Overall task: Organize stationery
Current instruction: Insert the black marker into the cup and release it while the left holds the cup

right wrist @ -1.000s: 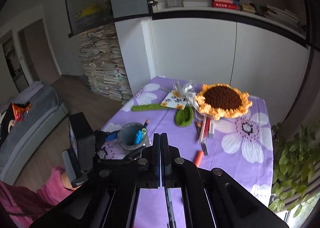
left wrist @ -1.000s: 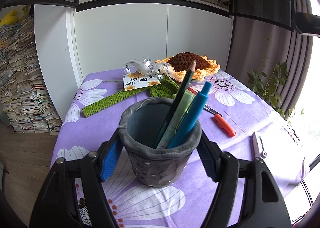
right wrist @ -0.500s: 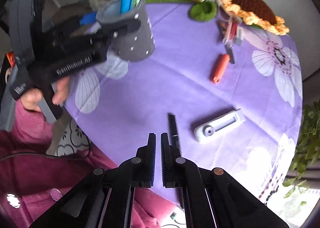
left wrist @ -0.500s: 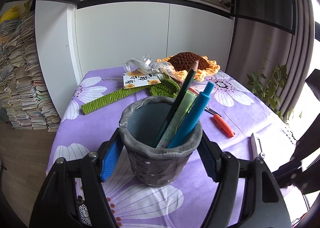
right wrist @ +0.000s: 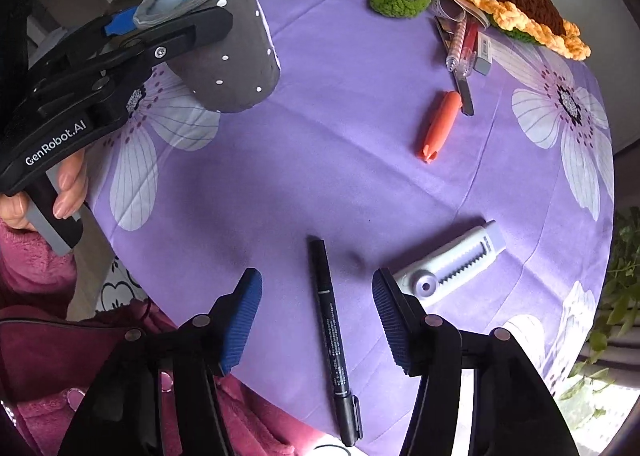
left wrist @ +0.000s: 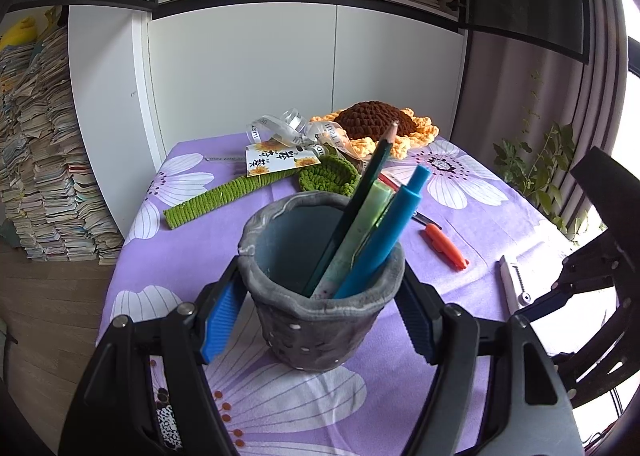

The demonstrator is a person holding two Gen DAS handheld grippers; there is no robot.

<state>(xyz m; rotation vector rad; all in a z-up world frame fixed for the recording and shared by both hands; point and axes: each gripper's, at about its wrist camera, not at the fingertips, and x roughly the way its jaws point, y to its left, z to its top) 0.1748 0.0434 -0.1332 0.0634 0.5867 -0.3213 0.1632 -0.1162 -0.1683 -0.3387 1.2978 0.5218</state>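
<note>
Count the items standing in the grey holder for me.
3: a dark green pencil, a pale green pen and a blue pen, all leaning to the pen holder's right side. Shorter ones may be hidden inside.

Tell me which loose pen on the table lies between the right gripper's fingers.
The black marker. It lies lengthwise inside the open right gripper, while the orange pen and the pens by the sunflower sit farther out.

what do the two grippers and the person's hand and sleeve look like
Both the left gripper and right gripper are black plastic with silver rivets and ribbed blue finger pads. The left one carries white GenRobot.AI lettering and a grey handle. The hand is bare, its sleeve fuzzy pink.
</note>
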